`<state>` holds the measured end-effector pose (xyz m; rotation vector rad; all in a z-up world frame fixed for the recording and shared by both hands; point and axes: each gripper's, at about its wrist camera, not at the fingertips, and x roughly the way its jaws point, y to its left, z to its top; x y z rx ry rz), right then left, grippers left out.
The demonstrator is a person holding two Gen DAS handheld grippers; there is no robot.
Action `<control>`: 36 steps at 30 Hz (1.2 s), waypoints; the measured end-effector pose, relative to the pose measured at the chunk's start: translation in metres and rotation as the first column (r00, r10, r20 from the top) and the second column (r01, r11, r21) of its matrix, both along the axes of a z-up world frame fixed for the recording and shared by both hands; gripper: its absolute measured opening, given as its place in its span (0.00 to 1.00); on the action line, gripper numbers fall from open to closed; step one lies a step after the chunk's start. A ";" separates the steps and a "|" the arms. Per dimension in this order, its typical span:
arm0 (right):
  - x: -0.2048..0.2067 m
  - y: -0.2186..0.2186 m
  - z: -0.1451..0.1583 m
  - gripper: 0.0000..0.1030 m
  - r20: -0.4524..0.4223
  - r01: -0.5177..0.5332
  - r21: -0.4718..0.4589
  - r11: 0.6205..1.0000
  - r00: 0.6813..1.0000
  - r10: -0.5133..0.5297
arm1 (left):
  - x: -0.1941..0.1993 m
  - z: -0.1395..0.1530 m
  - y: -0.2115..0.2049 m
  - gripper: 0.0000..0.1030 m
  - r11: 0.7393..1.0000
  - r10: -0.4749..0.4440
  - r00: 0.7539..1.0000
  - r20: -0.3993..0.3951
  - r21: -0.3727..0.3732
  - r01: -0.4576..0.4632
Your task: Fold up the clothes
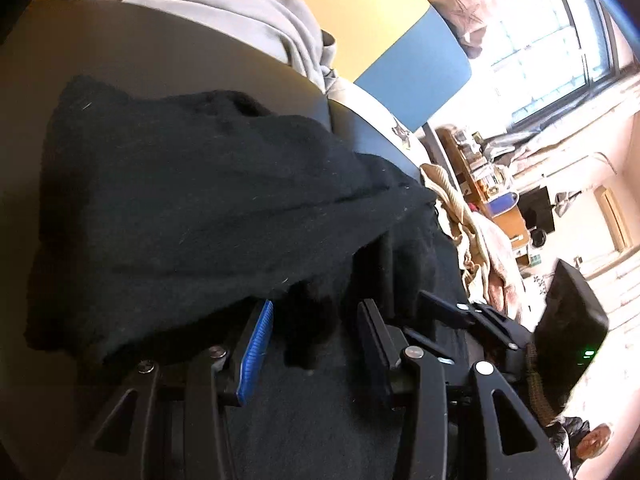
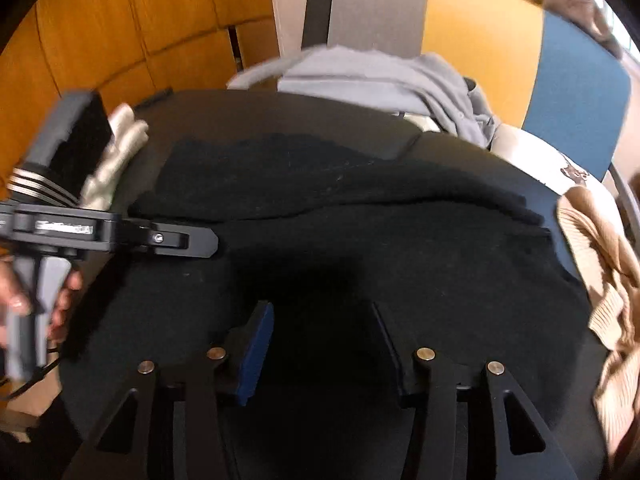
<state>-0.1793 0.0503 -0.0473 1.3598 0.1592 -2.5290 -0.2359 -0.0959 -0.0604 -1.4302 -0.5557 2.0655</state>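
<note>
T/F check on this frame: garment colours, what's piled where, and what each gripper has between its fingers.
1. The garment being folded, the black garment, is white. False: it is black.
2. A grey garment lies at the table's far side. True.
3. A beige ribbed knit lies at the right edge in the right wrist view. True.
4. The right gripper clamps the grey garment. False: its jaws stand apart over black cloth.
5. Black fabric sits between the fingers of the left gripper. True.
</note>
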 end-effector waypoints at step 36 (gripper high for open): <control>-0.027 0.177 0.006 0.43 0.084 0.415 -0.479 0.773 0.899 -0.430 | 0.024 -0.018 -0.091 0.29 0.973 0.150 0.988 0.036 0.171 -0.154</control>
